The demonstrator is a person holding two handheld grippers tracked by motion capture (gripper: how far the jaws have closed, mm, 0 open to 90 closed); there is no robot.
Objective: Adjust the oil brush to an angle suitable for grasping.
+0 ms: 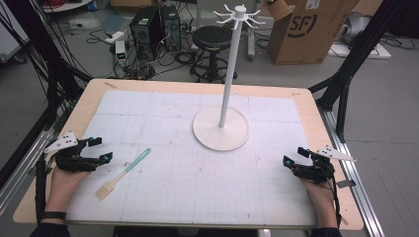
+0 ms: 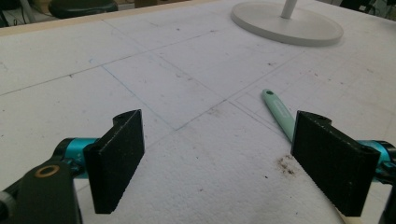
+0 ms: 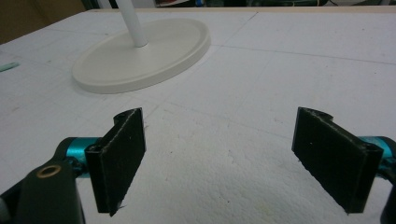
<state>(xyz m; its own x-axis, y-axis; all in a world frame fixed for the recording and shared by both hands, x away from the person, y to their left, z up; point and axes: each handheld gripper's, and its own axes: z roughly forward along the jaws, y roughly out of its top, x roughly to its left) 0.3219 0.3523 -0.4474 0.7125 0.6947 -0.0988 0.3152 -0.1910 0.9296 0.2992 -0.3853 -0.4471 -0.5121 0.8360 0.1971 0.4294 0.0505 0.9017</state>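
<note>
- High view: your left hand-held gripper [image 1: 97, 149] gapes empty; the pastry brush [image 1: 123, 174] lies flat on the surface [image 1: 197, 187] just beside it, untouched
- Right hand-held gripper [image 1: 295, 157] also empty, jaws apart
- Hanging stand [image 1: 221, 127] bare; grasping and hanging probably remain

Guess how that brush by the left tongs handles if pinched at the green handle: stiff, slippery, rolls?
The brush lies flat on the mat, so it probably won't roll. Its thin mint handle looks like smooth plastic: likely stiff, light, perhaps a bit slippery. The pale bristle end probably flexes; a low-lying handle may be awkward for the open left tongs to get under.
</note>
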